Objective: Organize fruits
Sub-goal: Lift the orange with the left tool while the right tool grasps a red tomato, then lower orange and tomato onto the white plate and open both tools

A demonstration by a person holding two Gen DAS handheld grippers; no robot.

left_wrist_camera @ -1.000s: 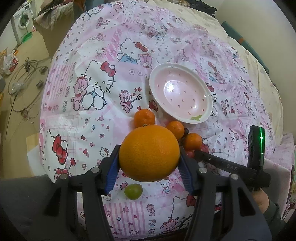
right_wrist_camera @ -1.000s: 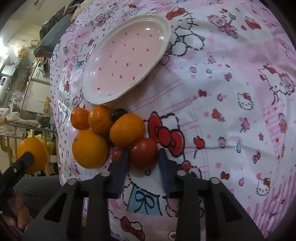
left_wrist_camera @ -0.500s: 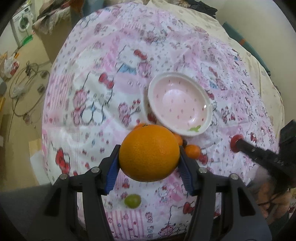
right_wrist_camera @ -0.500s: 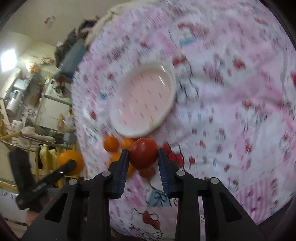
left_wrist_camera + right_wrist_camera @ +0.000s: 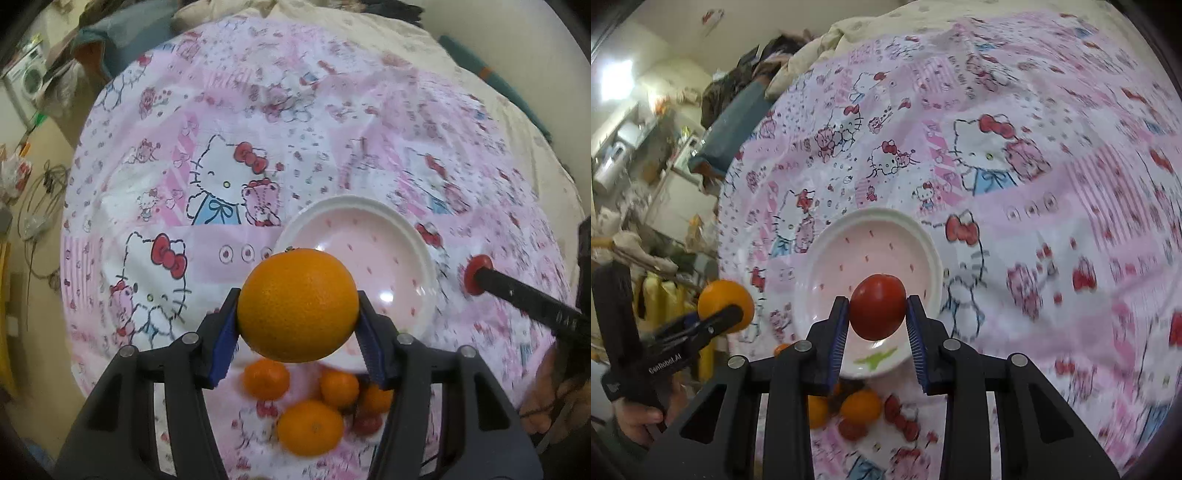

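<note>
My left gripper (image 5: 298,306) is shut on a large orange (image 5: 297,305) and holds it in the air over the near rim of a pink plate (image 5: 373,236). My right gripper (image 5: 876,313) is shut on a red tomato (image 5: 877,311), also raised over the plate (image 5: 849,258). The right gripper with its tomato (image 5: 478,274) shows at the right of the left wrist view. The left gripper with its orange (image 5: 726,305) shows at the left of the right wrist view. The plate has no fruit in it.
Several small oranges (image 5: 309,427) and a small red fruit (image 5: 366,424) lie in a cluster on the pink cartoon-print cloth (image 5: 229,177) just in front of the plate. They also show under the right gripper (image 5: 860,406). The cloth drops off at its left edge to a cluttered floor.
Both grippers have risen and moved forward over the plate. The right gripper closed on the tomato and lifted it off the cloth. The fruit cluster now lies below and behind the fingers.
</note>
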